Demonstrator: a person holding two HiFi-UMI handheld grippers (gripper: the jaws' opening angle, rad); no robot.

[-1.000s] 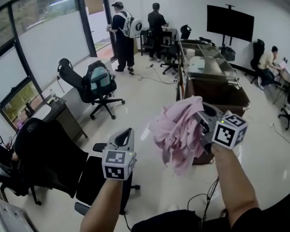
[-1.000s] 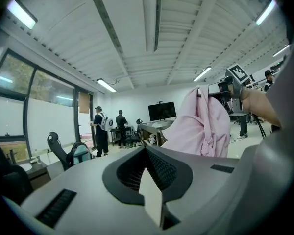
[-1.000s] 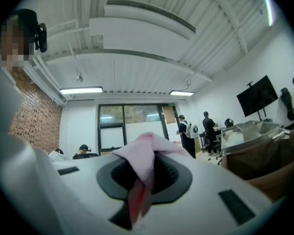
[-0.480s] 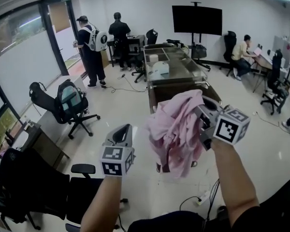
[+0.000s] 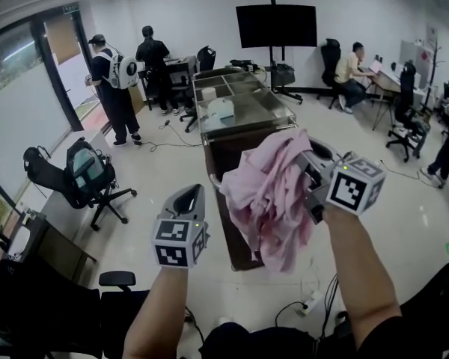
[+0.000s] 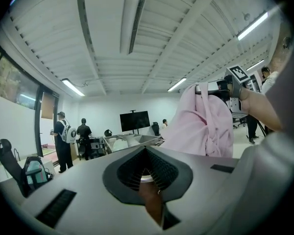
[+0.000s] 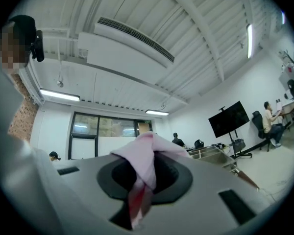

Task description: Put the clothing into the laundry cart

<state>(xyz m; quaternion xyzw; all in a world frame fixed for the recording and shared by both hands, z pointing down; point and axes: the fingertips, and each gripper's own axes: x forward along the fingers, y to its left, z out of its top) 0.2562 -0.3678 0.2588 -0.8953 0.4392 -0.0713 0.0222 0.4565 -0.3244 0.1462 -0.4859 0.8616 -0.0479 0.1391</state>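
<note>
Pink clothing (image 5: 269, 200) hanging bunched in air, your right tongs (image 5: 311, 189) nearly closed, pinching its fold. Your left tongs (image 5: 188, 204) closed, gripping nothing, hovering just beside clothing. Brown laundry cart (image 5: 223, 152) standing on floor (image 5: 157, 170) beyond clothing, inside too dark to read. Office chair (image 5: 67, 182) and screen (image 5: 277, 25) sitting further off.

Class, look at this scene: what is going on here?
A person holds a crumpled pink garment up in the air, clamped in the fingers of the right gripper. The left gripper is shut and empty beside it. The laundry cart stands on the floor ahead, beyond the garment, so the clothing is not in it yet.
</note>
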